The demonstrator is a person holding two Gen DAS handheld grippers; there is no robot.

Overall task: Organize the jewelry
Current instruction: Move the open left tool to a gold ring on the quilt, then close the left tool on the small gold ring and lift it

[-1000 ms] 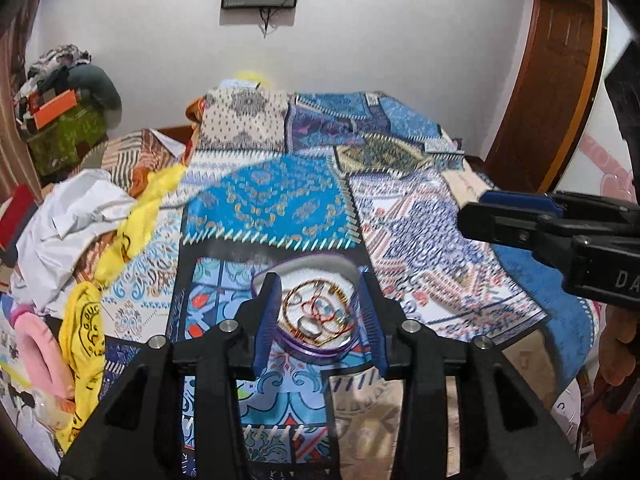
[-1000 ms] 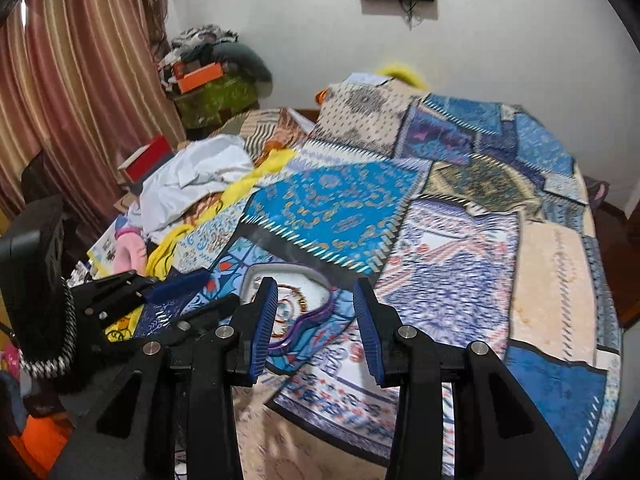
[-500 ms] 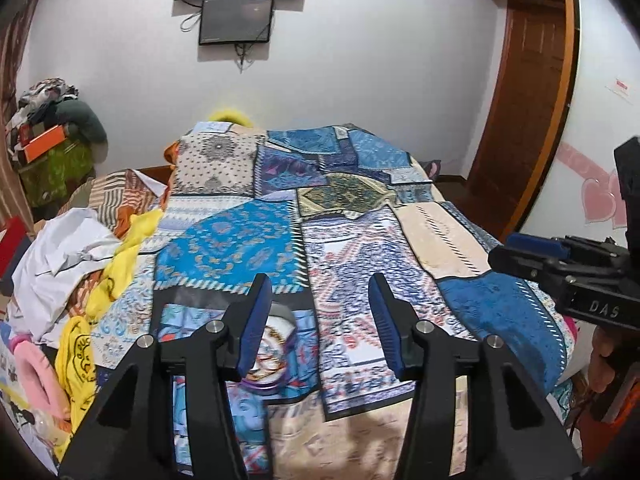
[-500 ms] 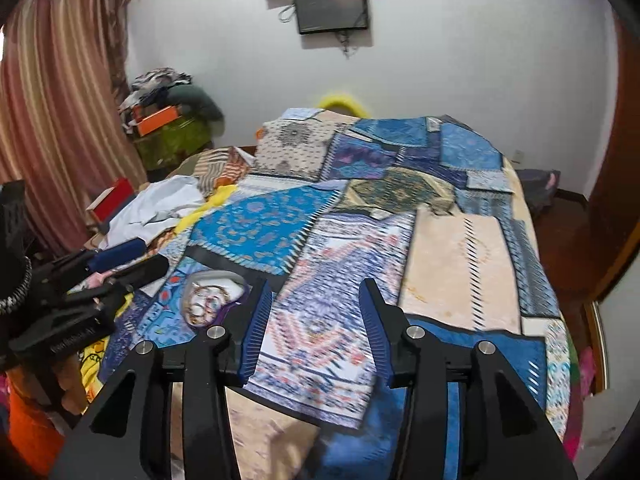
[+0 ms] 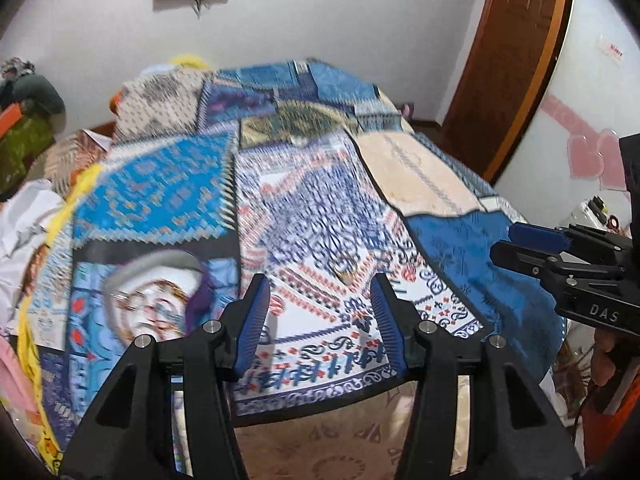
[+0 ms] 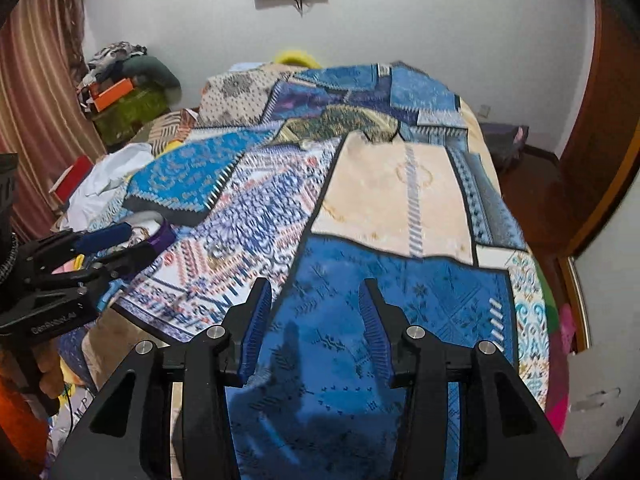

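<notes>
The jewelry tray (image 5: pixel 154 300) lies on the patchwork bedspread (image 5: pixel 320 216), left of the left gripper (image 5: pixel 318 322), the nearer one; the right gripper (image 6: pixel 314 326) hovers farther right; both jaws spread, empty

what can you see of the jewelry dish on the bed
The dish is a shallow, roughly heart-shaped tray with a purple rim and a pale inside, probably plastic. It lies flat on the patchwork bedspread, near the bed's front left part. Thin rings or bangles, gold and reddish, lie loose inside it; motion blur hides finer detail. Neither gripper touches it. In the right wrist view only a part of it shows behind the left gripper's fingers.
</notes>
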